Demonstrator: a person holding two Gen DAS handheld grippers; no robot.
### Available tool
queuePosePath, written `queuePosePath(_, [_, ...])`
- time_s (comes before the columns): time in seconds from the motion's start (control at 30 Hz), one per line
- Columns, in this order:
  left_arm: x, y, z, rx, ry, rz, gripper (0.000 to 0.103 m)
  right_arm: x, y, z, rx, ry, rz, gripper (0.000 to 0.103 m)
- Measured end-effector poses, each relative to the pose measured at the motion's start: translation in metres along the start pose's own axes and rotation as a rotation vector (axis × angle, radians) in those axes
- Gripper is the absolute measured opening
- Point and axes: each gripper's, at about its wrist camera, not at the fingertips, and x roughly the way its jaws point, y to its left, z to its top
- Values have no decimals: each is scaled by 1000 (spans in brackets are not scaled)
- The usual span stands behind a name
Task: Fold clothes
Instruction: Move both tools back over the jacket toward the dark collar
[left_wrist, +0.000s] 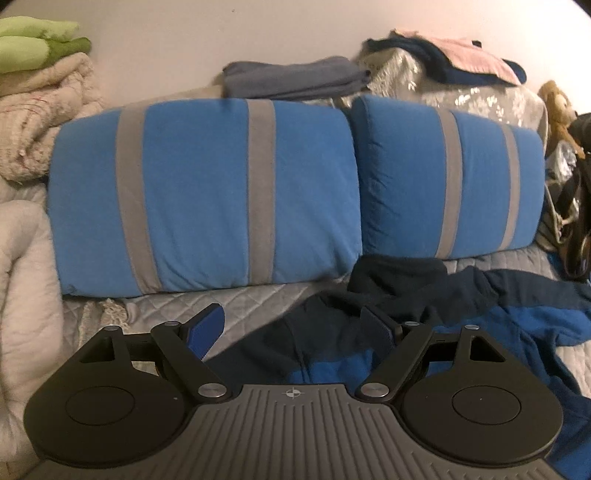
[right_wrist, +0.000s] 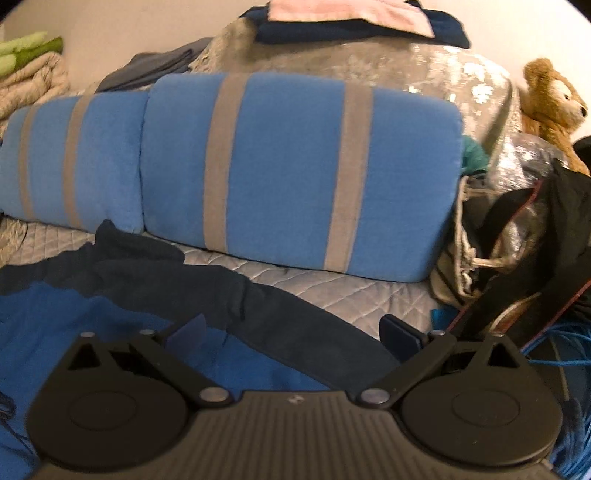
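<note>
While both jaws gape empty, a blue garment (left_wrist: 461, 332) sprawls on the quilted bed (left_wrist: 240, 302) below striped pillows (left_wrist: 203, 192).

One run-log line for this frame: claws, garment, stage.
left claw: open, empty, above garment | right claw: open, empty, above garment | navy-and-blue garment: crumpled, unfolded on grey quilt | stage: pre-grasp

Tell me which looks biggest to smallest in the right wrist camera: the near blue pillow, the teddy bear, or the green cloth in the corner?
1. Near blue pillow, by far the biggest.
2. Teddy bear.
3. Green cloth, smallest, but it is cut off by the edge and sits farthest away, so that is unsure.
</note>
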Motion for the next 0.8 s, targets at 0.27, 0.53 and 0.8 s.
queuePosePath(0.27, [31, -23, 3, 24, 19, -26, 81, 32, 38, 6, -45, 4, 37, 103])
queuePosePath(0.53, [69, -39, 1, 12, 53, -49, 81, 69, 68, 9, -41, 24, 78, 103])
queuePosePath(0.8, [108, -47, 1, 3, 67, -88, 81, 117, 92, 17, -8, 63, 138, 103])
